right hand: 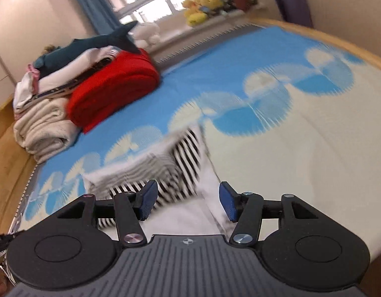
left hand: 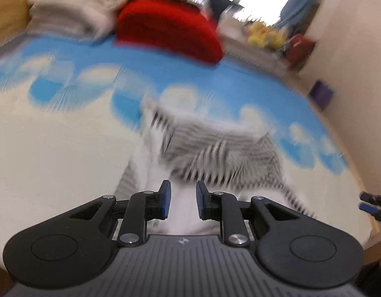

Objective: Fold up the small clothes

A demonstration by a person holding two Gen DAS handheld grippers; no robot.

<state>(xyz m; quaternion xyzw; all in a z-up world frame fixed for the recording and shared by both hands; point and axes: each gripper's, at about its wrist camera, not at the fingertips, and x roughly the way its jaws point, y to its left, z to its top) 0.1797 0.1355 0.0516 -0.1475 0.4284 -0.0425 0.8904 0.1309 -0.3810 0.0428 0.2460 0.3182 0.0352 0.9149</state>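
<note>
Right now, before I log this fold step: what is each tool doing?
Left tool: open, empty, above the striped garment.
Right tool: open, empty, above the same garment.

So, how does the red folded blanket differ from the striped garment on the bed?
The red blanket is one plain colour; the striped garment has black and white stripes with a white part. The blanket is a thick, rolled bundle beside the pile of cream bedding; the garment lies low and flat, alone in the middle. The blanket looks bulkier. Both rest on the blue and white sheet.
</note>
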